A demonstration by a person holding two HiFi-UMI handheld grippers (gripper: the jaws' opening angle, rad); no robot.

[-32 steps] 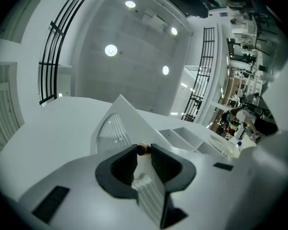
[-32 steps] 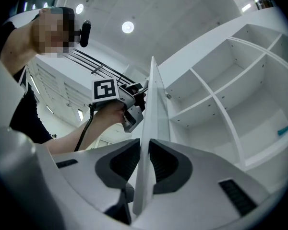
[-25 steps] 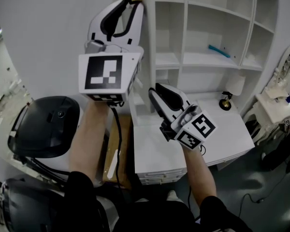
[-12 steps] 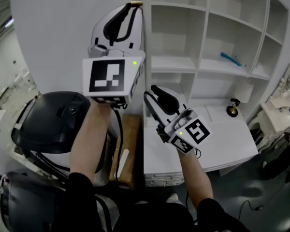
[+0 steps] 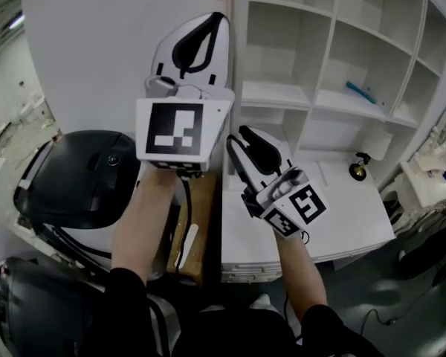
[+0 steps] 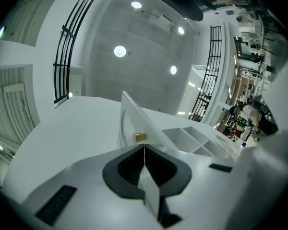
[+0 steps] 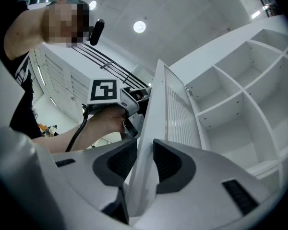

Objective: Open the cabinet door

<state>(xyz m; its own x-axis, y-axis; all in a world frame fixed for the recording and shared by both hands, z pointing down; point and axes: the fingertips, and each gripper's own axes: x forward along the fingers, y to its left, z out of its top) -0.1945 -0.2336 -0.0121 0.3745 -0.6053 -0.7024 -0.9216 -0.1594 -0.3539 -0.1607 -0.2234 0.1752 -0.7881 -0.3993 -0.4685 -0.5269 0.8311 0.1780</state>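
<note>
Your left claw (image 6: 144, 146) clamping cabinet door (image 5: 89, 58) edge, knob (image 6: 139, 137) just beyond tips; right claw (image 7: 144, 145) jaws just opening, straddling edge. Door likely swinging light, stiff.

The place looks like a research or test hall dressed up as a home room. A white cabinet (image 5: 334, 73) of cubbyhole shelves, a white surface (image 5: 349, 214) over drawers (image 5: 256, 272) and a mirrored dressing table (image 5: 424, 171) stand under a tall ceiling with round lights (image 6: 119, 51) and black railings (image 6: 69, 42) (cluttered workbenches (image 6: 240, 123) show far off). A cable (image 5: 372, 314) lies loose on the floor.
</note>
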